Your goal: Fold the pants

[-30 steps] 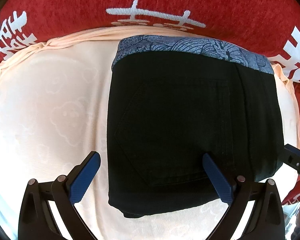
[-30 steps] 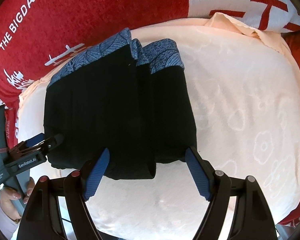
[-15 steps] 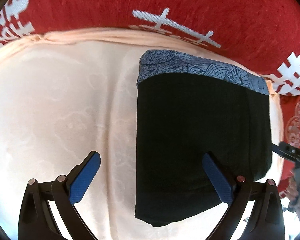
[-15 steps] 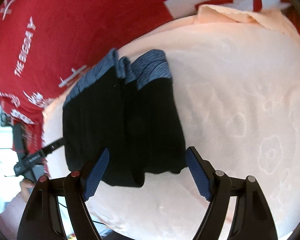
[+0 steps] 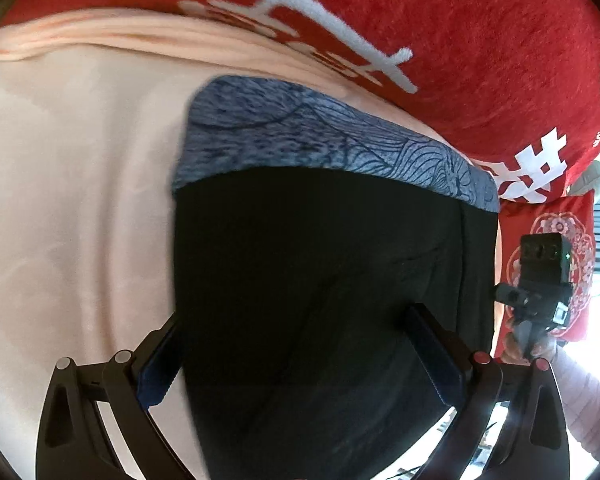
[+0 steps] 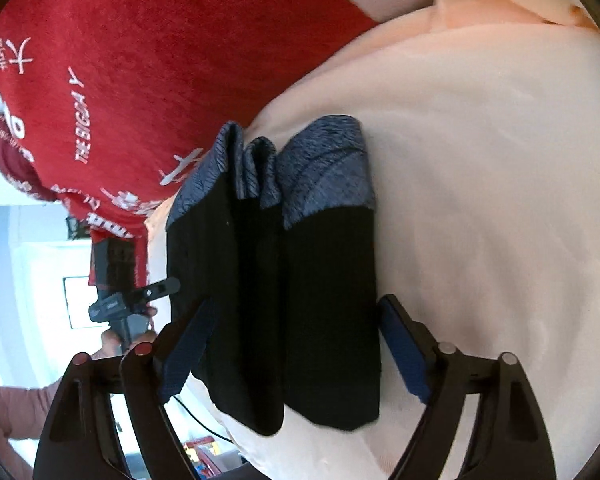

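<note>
1. Black pants (image 5: 320, 280) with a blue-grey patterned waistband (image 5: 332, 148) are lying folded into a compact stack on a peach sheet (image 5: 72, 208), close to the sheet's far edge, where a red blanket with white lettering (image 5: 480, 32) is showing.
2. The left gripper (image 5: 292, 364) is hovering with its jaws spread wide on either side of the stack, gripping nothing.
3. The right gripper (image 6: 296, 352) is hovering likewise, jaws wide apart and empty, one finger at each side of the stack.
4. Judging by the layered bundle, the folding is looking essentially finished; at most a final tidy or squaring of the edges is remaining.
5. The right wrist view is showing what the left does not: the waistband doubled into several layers (image 6: 260, 168), the stack's near end reaching the sheet's near edge, and the left tool seen from outside, held in a hand (image 6: 116, 344).
6. The left wrist view is showing the stack's flat top face and the right tool's camera block (image 5: 544, 268) beyond the sheet's right edge.
</note>
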`<state>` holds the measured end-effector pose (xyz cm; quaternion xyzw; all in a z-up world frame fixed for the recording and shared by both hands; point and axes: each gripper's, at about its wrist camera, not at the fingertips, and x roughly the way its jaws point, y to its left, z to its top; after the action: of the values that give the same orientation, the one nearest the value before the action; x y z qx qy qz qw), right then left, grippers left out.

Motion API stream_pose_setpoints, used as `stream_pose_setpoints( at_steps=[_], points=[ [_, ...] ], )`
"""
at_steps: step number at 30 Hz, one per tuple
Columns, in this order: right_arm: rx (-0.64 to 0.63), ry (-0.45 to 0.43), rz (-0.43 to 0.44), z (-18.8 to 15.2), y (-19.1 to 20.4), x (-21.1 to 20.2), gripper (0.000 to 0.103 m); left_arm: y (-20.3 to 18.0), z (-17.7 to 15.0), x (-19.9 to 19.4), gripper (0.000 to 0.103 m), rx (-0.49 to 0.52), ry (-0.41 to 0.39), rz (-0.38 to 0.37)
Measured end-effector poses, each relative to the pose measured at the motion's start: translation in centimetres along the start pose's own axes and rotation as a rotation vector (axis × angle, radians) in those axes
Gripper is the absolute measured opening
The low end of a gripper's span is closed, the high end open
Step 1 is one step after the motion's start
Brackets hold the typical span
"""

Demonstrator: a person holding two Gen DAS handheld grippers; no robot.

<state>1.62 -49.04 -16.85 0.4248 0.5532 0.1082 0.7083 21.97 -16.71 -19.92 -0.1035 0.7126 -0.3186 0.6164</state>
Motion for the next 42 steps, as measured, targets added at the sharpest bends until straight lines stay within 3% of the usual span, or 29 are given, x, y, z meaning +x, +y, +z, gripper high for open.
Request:
stream_pose_setpoints(
  at_steps=[5, 9, 11, 14, 16, 19, 26, 30, 36, 38, 39, 40, 42],
  points=[
    [-0.063, 0.057, -0.007, 0.9, 0.6, 2.0, 0.089, -0.5, 0.0, -0.1, 0.102, -0.008, -0.001, 0.023],
    [-0.013, 0.062, -0.011, 1.3, 0.2, 2.2, 0.090, -1.2, 0.3, 0.1, 0.103, -0.020, 0.002, 0.064],
    [0.037, 0.057, -0.010, 1.4, 0.1, 2.4, 0.090, -2.0, -0.1, -0.2, 0.096, -0.009, -0.023, 0.075],
    [0.076, 0.040, -0.055, 1.5, -0.1, 2.3, 0.077, -3.7, -0.8, -1.2, 0.078, 0.026, -0.070, 0.105],
    [0.080, 0.040, -0.065, 1.3, -0.3, 1.8, 0.054, -4.7, -1.3, -2.1, 0.065, 0.039, -0.094, 0.122],
    [0.087, 0.015, -0.042, 0.9, -0.2, 0.5, 0.036, -5.7, -2.0, -3.6, 0.061, 0.037, -0.109, 0.130],
    [0.087, 0.027, 0.053, -0.7, 1.7, -1.3, 0.033, -8.0, -5.8, -6.6, 0.061, 0.031, -0.119, 0.174],
    [0.090, 0.048, 0.095, -3.4, 3.0, -2.3, 0.033, -7.9, -8.8, -7.8, 0.061, 0.007, -0.117, 0.176],
    [0.108, 0.065, 0.109, -8.1, 3.5, -3.0, 0.033, -5.7, -11.7, -5.1, 0.062, 0.011, -0.048, 0.211],
    [0.103, 0.070, 0.075, -9.5, 3.2, -2.3, 0.033, -4.5, -12.2, -3.5, 0.079, 0.021, -0.041, 0.261],
    [0.103, 0.074, 0.042, -10.2, 2.9, -1.6, 0.033, -4.1, -12.3, -3.2, 0.094, 0.033, -0.063, 0.288],
    [0.108, 0.083, 0.000, -10.8, 2.4, -0.8, 0.034, -3.6, -12.3, -2.9, 0.101, 0.041, -0.085, 0.300],
    [0.098, 0.085, -0.116, -11.8, 1.1, 0.3, 0.051, -2.9, -12.2, -2.5, 0.103, 0.023, -0.085, 0.273]
  ],
)
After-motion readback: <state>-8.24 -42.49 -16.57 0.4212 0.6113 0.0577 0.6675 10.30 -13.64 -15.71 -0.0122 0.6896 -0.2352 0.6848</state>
